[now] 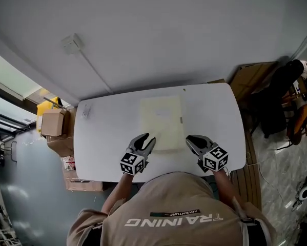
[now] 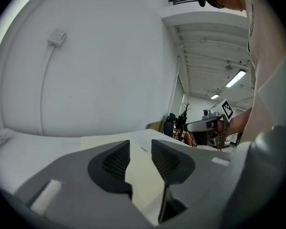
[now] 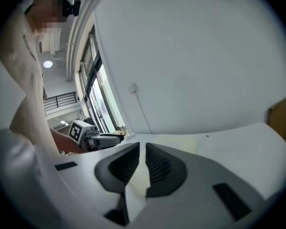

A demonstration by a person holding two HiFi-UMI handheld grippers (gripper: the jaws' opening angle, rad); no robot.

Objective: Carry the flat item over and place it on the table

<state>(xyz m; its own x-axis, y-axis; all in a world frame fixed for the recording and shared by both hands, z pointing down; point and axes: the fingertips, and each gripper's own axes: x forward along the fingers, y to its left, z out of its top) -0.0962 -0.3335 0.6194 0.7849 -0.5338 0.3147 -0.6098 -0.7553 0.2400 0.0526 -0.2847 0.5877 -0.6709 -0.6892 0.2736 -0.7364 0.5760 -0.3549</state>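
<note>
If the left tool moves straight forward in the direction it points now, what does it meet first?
The pale flat item on the table. Its near edge seems already between the parted jaws of the left tool, though depth is unclear.

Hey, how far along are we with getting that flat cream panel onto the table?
Done, by the look of it: the flat item lies flat on the white table. In hand: the right gripper is shut on its near edge; the left gripper has its jaws apart at the near left corner. Left: both grippers let go and withdraw, if this is the final spot.
</note>
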